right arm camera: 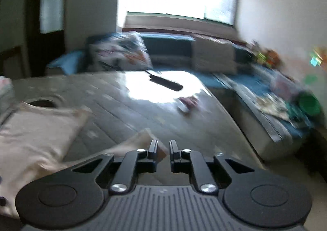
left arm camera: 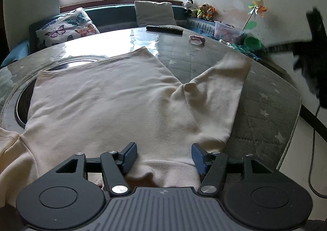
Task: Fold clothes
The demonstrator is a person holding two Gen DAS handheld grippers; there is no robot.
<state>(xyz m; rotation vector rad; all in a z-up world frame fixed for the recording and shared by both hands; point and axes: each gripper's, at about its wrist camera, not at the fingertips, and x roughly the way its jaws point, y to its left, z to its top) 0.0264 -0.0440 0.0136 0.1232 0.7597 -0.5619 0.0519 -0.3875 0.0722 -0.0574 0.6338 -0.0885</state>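
A cream sweatshirt [left arm camera: 114, 100] lies spread flat on the round grey table [left arm camera: 265, 108], its right sleeve [left arm camera: 220, 96] angled toward the table's right edge. My left gripper [left arm camera: 164, 154] is open, its fingers low over the garment's near edge at the neck, holding nothing. The right wrist view is blurred by motion. My right gripper [right arm camera: 163, 147] has a narrow gap between its fingers and hovers above the sleeve's cuff [right arm camera: 141, 139], with no cloth between them. The garment's body [right arm camera: 34, 129] shows at the left there.
A black remote [left arm camera: 164, 29] and a small pink object [left arm camera: 196, 39] lie on the table's far side. A sofa with a butterfly cushion [left arm camera: 67, 27], a grey cushion [left arm camera: 154, 13], stuffed toys [left arm camera: 201, 10] and a plastic box [left arm camera: 226, 32] stands behind. A dark object [left arm camera: 312, 51] shows at the right edge.
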